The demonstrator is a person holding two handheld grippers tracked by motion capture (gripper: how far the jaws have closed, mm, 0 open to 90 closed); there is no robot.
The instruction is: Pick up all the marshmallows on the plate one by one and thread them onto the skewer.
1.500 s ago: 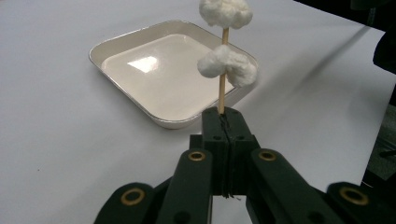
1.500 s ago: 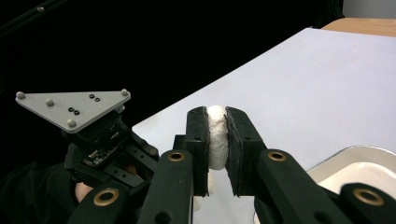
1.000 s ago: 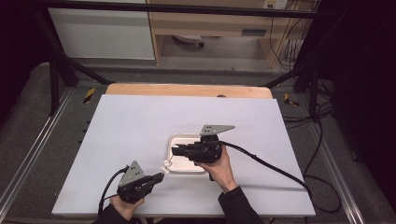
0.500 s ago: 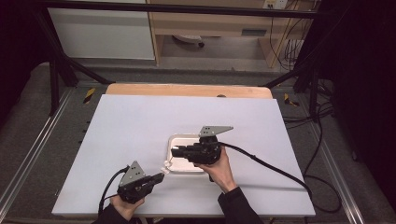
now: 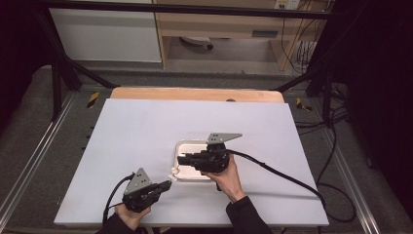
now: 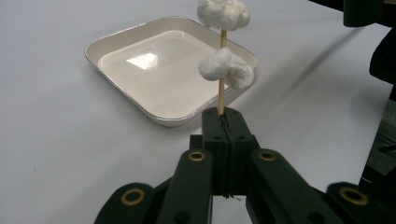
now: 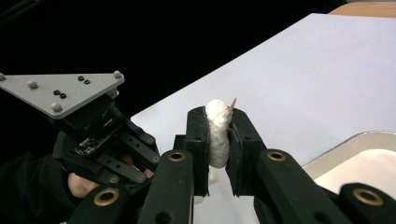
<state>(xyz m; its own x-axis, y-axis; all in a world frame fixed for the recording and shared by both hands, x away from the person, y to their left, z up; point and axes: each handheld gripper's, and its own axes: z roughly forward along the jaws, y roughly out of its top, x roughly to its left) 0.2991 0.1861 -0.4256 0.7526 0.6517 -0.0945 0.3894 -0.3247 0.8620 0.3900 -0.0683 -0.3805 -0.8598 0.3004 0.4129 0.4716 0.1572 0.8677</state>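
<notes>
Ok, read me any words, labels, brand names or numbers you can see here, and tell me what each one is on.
None can be read.
Tray: plain, no print.
Skewer and marshmallows: unmarked.
Grey plate on the left gripper: screws, no lettering.
Yellow-and-black floor markers: stripes, no text.

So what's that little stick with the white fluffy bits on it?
It is a thin wooden skewer with a pointed tip, threaded through two white cotton-like puffs. The left gripper is shut on its bare end. The right gripper pinches the top puff, beside the cream tray.
</notes>
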